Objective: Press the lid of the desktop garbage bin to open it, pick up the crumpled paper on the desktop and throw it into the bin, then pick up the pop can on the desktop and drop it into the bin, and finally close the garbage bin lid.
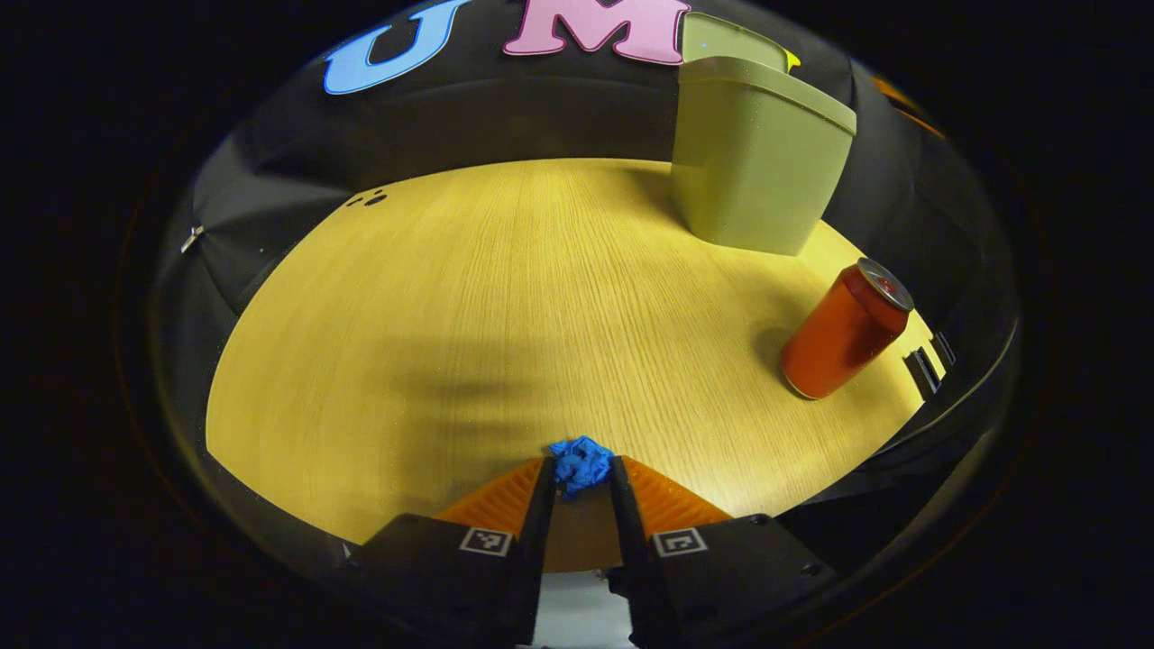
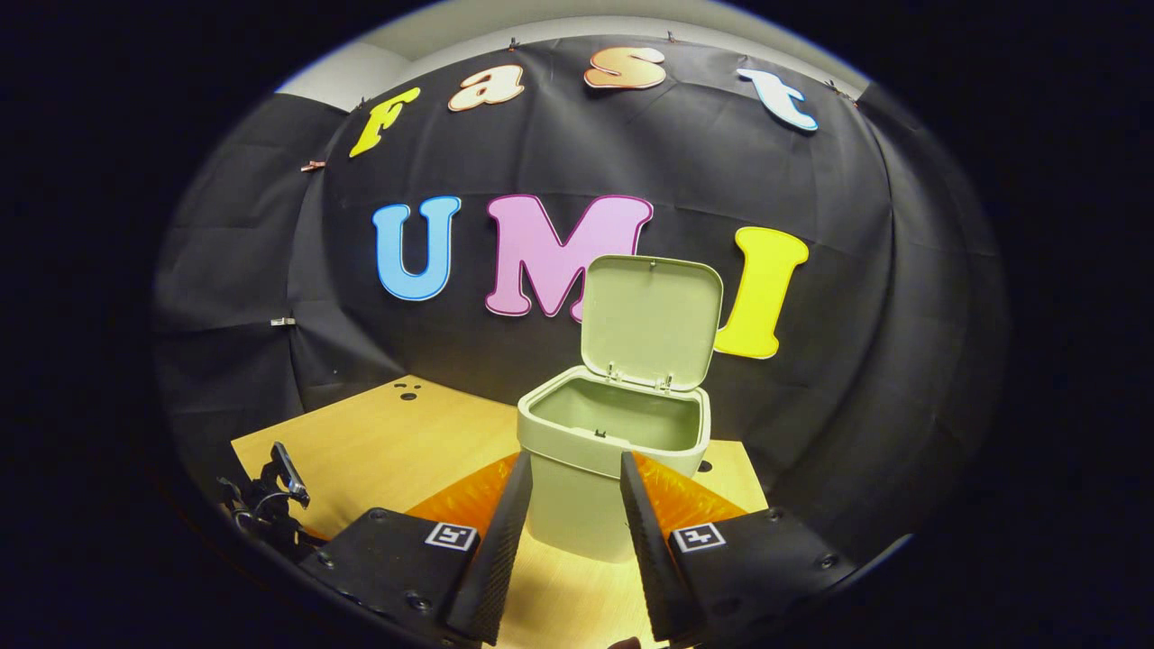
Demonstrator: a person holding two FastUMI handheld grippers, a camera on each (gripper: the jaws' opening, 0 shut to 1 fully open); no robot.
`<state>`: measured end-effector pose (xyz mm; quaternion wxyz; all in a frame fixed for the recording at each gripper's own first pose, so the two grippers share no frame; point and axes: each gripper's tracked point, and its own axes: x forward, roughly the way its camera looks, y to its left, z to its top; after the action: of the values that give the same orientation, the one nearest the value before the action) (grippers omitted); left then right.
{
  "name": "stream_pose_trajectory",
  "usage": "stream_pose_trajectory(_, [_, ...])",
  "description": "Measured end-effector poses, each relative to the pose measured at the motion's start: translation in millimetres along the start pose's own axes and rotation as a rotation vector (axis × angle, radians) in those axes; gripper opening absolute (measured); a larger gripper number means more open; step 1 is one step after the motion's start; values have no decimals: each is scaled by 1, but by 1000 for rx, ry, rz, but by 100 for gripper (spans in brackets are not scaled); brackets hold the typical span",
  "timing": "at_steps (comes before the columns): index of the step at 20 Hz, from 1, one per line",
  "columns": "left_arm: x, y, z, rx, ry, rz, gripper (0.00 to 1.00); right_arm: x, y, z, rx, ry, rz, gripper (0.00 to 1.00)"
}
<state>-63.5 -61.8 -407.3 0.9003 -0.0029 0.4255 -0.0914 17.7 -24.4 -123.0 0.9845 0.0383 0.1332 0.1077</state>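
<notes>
Your left gripper pinches the blue crumpled paper ball above the wooden desktop | your right gripper is released, facing the green plastic bin, lid up | the orange pop can stands near the bin.

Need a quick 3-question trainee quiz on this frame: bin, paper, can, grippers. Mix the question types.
1. True or false: the bin has its lid standing open.
2. What does the left gripper have between its fingertips? A) the can B) the blue crumpled paper C) nothing
3. Fill in: the can stands on the table beside the ____.

Key:
1. True; the right gripper view shows the lid up and the inside bare.
2. B; the paper sits pinched between both fingers.
3. bin; they stand apart, not touching. The right gripper is open before the bin.
</notes>
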Motion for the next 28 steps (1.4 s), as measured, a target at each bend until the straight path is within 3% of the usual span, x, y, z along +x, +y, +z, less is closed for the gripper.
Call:
stream_pose_trajectory(5, [-11,3,16,-15,-46,-14,31,2,3,1,-5,-1,1,64])
stream_pose_trajectory(6, [-15,6,23,-14,-59,-1,39,3,4,0,-4,0,3,64])
stream_pose_trajectory(8, [-26,12,40,-5,-94,29,39,5,7,-1,-3,1,9,64])
stream_pose_trajectory(9, [-34,15,52,-4,-120,40,35,5,9,-1,-3,0,13,64])
stream_pose_trajectory(13, [-61,16,103,-7,-226,58,35,8,14,-4,0,4,26,64])
stream_pose_trajectory(14, [-70,15,120,-11,-260,59,39,9,15,-4,1,6,29,64])
stream_pose_trajectory(15, [-76,15,135,-14,-292,64,35,9,15,-5,1,8,31,64])
stream_pose_trajectory(16, [-83,15,151,-16,-323,68,39,9,16,-7,0,9,32,64])
stream_pose_trajectory(17, [-91,14,167,-18,-356,73,31,9,17,-7,-1,11,33,64])
stream_pose_trajectory(18, [-99,14,184,-21,-390,73,31,9,17,-8,-1,14,35,64])
stream_pose_trajectory(19, [-106,11,199,-22,-423,70,35,9,16,-10,-2,16,36,64])
stream_pose_trajectory(26, [-144,-15,289,23,-589,13,35,4,20,-21,-3,39,51,65])
stream_pose_trajectory(28, [-147,-24,307,19,-621,-19,39,1,20,-25,1,47,54,67])
